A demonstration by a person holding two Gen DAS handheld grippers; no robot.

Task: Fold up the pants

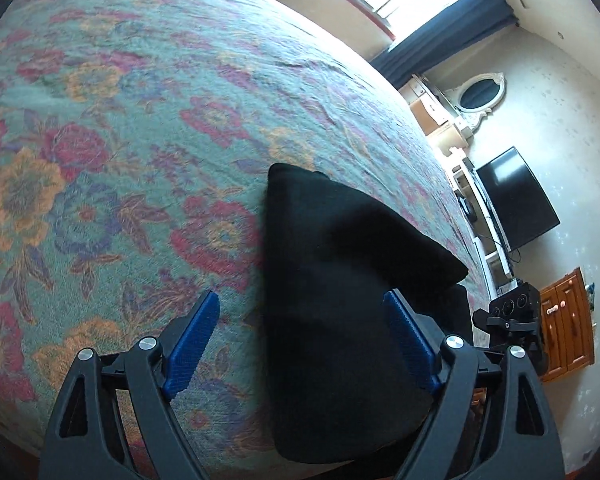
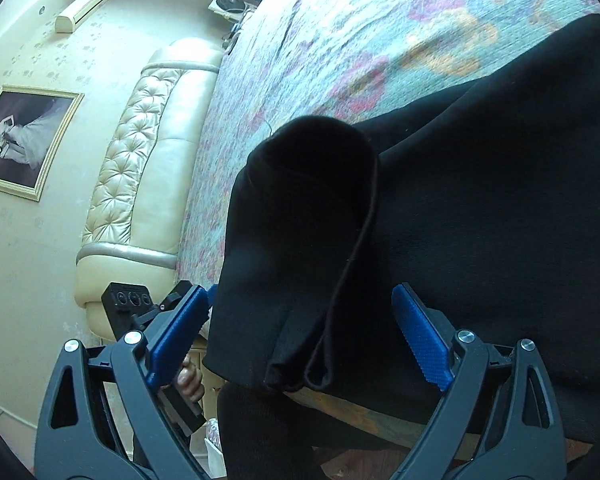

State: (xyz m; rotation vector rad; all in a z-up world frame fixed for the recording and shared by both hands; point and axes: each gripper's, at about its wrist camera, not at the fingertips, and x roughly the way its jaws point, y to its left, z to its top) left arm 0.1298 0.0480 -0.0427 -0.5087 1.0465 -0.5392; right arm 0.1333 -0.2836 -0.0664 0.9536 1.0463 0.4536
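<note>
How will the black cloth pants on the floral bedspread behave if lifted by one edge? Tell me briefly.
The black cloth pants would likely droop: their layers already sag over the floral bedspread. Probably light, since the folds lie thin. Folded layers may slide apart.

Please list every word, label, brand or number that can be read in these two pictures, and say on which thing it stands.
None can be read.
The black pants show no label.
The TV screen is dark.
The air conditioner is too small to show any marking.
</note>
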